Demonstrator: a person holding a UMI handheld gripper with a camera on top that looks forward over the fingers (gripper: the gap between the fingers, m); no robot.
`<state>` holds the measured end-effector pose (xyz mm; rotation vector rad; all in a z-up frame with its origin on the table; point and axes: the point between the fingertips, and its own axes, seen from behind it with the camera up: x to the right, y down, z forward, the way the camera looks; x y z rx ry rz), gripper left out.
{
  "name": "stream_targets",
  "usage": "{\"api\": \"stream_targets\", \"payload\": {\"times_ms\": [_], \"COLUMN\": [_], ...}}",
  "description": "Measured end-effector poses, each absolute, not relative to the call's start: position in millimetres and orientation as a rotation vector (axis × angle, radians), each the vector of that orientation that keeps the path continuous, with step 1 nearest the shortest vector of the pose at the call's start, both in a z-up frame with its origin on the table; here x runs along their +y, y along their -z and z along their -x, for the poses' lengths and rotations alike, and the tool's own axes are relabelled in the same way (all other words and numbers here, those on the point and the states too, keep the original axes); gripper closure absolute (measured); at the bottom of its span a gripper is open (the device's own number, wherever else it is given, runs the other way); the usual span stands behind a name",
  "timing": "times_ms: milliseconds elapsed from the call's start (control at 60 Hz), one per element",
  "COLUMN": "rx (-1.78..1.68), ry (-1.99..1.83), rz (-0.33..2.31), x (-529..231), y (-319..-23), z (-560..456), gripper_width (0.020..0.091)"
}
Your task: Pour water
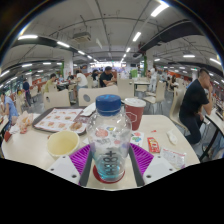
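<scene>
A clear plastic water bottle [110, 140] with a blue cap stands upright between my fingers, with water in its lower part. My gripper [110, 165] is shut on it, and both purple pads [82, 158] press against its sides. A red ring shows under the bottle's base. Just beyond the bottle, slightly to the right, a red cup [134, 112] stands on the white table [30, 150]. A yellow bowl [62, 143] sits on the table left of the bottle, close to my left finger.
A tray [58, 121] with food lies further back on the left. A small red packet [153, 145] lies right of the bottle. A person in black [194, 100] sits at the table's right side. Other people, chairs and tables fill the hall behind.
</scene>
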<state>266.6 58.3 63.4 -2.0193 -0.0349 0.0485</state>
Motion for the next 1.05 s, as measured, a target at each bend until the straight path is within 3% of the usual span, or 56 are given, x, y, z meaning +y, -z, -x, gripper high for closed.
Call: {"api": "stream_targets", "payload": {"times_ms": [50, 83, 600, 1050], "rx": [-0.023, -0.020, 0.095, 0.050], "ry": [-0.022, -0.013, -0.060, 0.001], "rz": [2.038, 2.051, 2.272, 2.260], "x": [52, 46, -138, -158], "y": [-66, -69, -138, -149], "z": [-272, -273, -237, -224], "gripper_width": [0.0290, 0.0242, 0.0250, 0.0252]}}
